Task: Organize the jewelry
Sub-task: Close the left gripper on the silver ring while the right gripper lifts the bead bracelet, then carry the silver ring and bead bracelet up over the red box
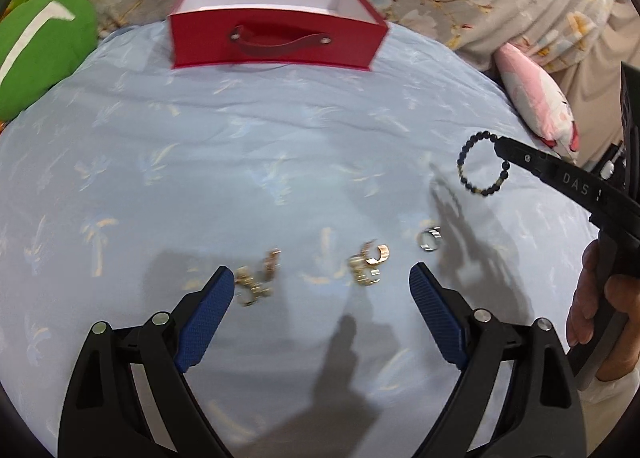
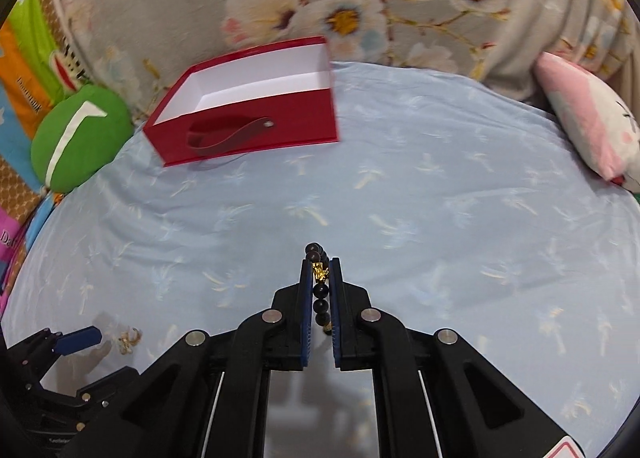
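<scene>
Sorting looks barely begun: right gripper (image 2: 320, 290) clamps the beaded bracelet (image 1: 480, 164), left gripper (image 1: 322, 286) gapes empty above gold pieces (image 1: 368, 264) and ring (image 1: 429, 239), far red box (image 1: 276, 18) seemingly empty.

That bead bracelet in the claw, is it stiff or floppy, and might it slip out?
Probably floppy: the bracelet hangs as a drooping loop from the right claw. Likely light, since a pinch on a few beads holds it. The round beads might roll or slip between the pads.

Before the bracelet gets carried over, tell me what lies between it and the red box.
Nothing visible. The right gripper holds the beaded bracelet above the blue sheet; only bare sheet lies between it and the open red box.
</scene>
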The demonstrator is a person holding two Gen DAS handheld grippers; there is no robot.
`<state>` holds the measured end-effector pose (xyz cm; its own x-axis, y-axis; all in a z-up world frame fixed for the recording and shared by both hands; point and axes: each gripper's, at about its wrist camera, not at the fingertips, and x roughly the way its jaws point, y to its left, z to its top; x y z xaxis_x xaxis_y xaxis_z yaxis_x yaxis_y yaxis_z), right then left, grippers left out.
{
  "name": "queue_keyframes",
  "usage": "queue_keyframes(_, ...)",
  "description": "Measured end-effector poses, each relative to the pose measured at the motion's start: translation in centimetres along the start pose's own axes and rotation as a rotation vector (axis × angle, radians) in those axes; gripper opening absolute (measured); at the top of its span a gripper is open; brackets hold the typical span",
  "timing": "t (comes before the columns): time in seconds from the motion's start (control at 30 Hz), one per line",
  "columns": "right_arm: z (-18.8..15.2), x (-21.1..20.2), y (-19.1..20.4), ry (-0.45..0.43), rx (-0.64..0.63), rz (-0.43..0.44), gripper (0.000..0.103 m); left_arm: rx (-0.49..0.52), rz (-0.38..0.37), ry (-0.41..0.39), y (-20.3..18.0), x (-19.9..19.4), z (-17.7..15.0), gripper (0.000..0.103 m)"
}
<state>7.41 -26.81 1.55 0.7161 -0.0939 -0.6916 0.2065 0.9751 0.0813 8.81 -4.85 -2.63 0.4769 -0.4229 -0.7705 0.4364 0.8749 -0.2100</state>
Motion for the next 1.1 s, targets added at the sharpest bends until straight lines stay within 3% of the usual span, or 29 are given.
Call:
queue_keyframes(0.33, -2.8, -4.4, -5.1, 0.015, 0.078, -0.078, 0.007, 0.198, -0.035, 0.048, -8.5, 5.2, 1.8, 0.085)
queue_keyframes(0.43, -3.5, -5.1, -6.4, 0.021, 0.106, -0.087, 0.007, 0.212, -0.025, 0.098, -9.5, 7.4, 1.7, 0.069)
queue_keyframes(0.53, -4.0, -5.5, -7.4, 0.023, 0.129, -0.087, 0.007, 0.244, 0.022, 0.083, -10.4, 7.8, 1.5, 0.064)
queue_keyframes(0.73, -4.3, -5.7, -8.0, 0.023, 0.147, -0.065, 0.007, 0.279, 0.048, 0.068, -11.2, 7.4, 1.2, 0.019)
queue_keyframes(0.97, -4.3, -5.6, -7.0, 0.019, 0.143, -0.028, 0.007, 0.242, 0.009, 0.072, -10.6, 6.7, 1.4, 0.019)
queue_keyframes(1.1, -4.0, -6.1, -6.1, 0.006, 0.13, -0.003, 0.007, 0.183, -0.02, 0.027, -9.1, 4.2, 2.6, 0.019)
